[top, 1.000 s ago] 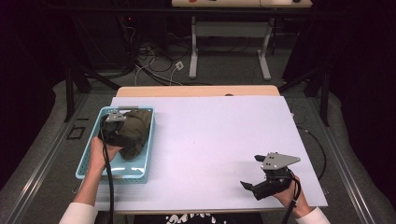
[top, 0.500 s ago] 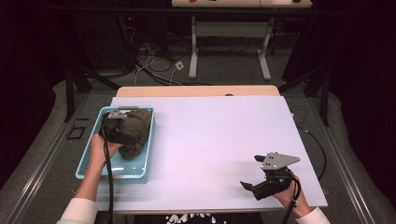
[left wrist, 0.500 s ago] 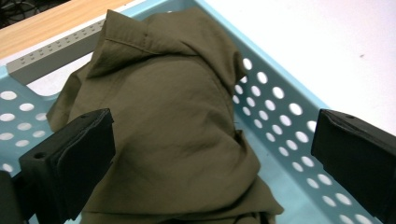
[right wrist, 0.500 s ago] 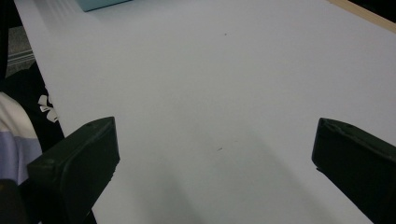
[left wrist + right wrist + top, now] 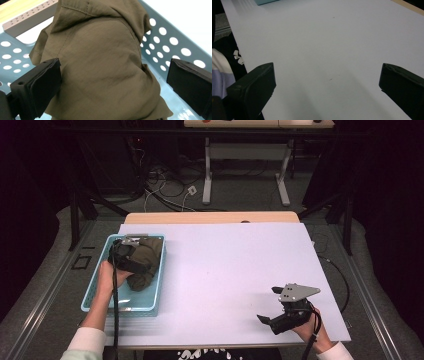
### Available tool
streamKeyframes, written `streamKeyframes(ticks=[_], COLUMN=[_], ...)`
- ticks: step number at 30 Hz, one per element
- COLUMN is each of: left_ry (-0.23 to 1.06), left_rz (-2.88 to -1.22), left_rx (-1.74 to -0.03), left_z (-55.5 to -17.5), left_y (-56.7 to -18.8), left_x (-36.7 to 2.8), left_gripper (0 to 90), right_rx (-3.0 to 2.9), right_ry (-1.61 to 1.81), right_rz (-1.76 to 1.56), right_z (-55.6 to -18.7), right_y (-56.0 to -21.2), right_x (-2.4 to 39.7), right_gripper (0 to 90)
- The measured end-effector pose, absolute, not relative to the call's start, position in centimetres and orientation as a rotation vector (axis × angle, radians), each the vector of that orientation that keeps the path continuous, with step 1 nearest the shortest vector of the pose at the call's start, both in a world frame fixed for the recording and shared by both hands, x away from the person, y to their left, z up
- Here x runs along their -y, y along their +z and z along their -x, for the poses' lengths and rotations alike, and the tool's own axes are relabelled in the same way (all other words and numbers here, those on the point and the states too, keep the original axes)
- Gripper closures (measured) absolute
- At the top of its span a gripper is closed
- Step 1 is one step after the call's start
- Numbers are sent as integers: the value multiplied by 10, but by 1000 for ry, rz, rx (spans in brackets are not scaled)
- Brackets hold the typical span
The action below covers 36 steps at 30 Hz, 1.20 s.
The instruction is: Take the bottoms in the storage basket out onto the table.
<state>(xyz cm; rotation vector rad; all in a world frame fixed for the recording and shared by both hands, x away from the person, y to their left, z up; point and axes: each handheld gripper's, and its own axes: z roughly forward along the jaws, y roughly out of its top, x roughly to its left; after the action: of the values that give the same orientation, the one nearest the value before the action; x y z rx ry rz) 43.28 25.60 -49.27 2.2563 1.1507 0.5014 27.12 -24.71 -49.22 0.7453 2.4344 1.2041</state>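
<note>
At the left of the table stands a light blue perforated basket, and an olive cloth lies bunched in its far half. The left hand-held gripper is down in the basket over the cloth, held by the person's left hand, with its cable trailing back along the forearm. In the left gripper view its jaws stand wide apart, one on each side of the cloth; the left jaw lies against the fabric's edge, while the right jaw is clear of it, near the basket wall. The cloth is not clamped.

The middle of the white table is bare.

At the right, near the front edge, the right hand-held gripper is held just above the table and well apart from the basket, with its grey plate on top and its tips pointing left. In the right gripper view its jaws are wide open with nothing between them but the table.
</note>
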Motion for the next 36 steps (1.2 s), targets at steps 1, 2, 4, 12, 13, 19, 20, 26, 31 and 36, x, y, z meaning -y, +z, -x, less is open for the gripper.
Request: streamKeyframes(ticks=[1,2,4,12,13,19,20,26,31,36], left_ry=[501,498,505,507,504,453,449,405,407,399], left_rz=[-2256,-2259,-2263,-2283,-2284,-2284,-2284,-2319,-2361,-2355], left_rx=[-1151,-1152,-1159,-1195,-1199,-1219,-1219,-1215,-1222,-1244], left_z=[-433,-434,-435,-440,-441,-446,-447,-449,-449,-449], left_y=[-493,-493,-494,-499,-500,-506,-506,-511,-514,-515], left_x=[-256,-256,-256,-260,-260,-263,-263,-261,-257,-257], left_gripper=[0,0,0,0,0,0,0,0,44,168], right_rx=[-2434,-2434,-2436,-2438,-2439,-2443,-2444,-2447,-2450,-2448], right_ry=[1204,1205,1208,1207,1206,1206,1204,1202,1202,1200], right_rz=[-745,-744,-743,-744,-745,-739,-738,-736,-736,-734], right_z=[-271,-271,-271,-271,-271,-271,-271,-271,-271,-271], right_y=[-492,-492,-492,-492,-493,-493,-493,-493,-493,-493], right_x=[247,247,247,247,247,247,247,246,246,245], right_gripper=[6,6,6,6,6,6,6,6,6,6])
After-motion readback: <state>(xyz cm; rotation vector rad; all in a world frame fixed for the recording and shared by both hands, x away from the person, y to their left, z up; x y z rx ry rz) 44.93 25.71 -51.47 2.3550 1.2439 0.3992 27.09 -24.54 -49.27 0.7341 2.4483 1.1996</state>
